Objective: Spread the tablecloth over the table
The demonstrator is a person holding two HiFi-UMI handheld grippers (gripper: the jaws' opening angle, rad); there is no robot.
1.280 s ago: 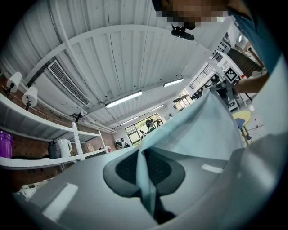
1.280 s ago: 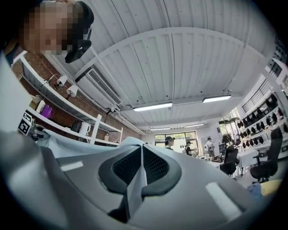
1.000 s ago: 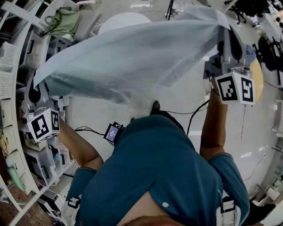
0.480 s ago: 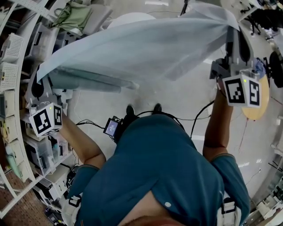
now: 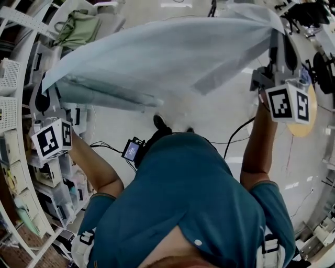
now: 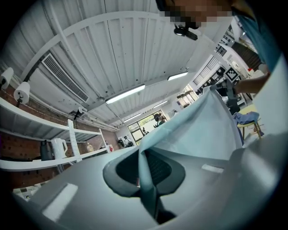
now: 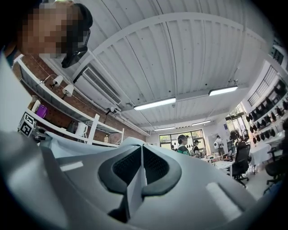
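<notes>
A pale blue-grey tablecloth hangs stretched in the air in front of me, sagging in a fold along its lower edge. My left gripper is shut on its left corner, just above the marker cube. At the upper right, my right gripper is shut on the other corner. In the left gripper view the cloth runs out from between the closed jaws of the left gripper. The right gripper view shows a thin fold of cloth pinched in the right gripper. No table shows under the cloth.
Shelving with bins runs down the left side, with a green bag on top. A round yellow stool stands at the right. Cables trail over the floor, and a small screen device hangs at my waist. Dark office chairs stand at the top right.
Both grippers have carried the stretched cloth sideways across the room while I stepped. The white round top seen beyond the cloth earlier is now hidden behind it. The grips are unchanged.
</notes>
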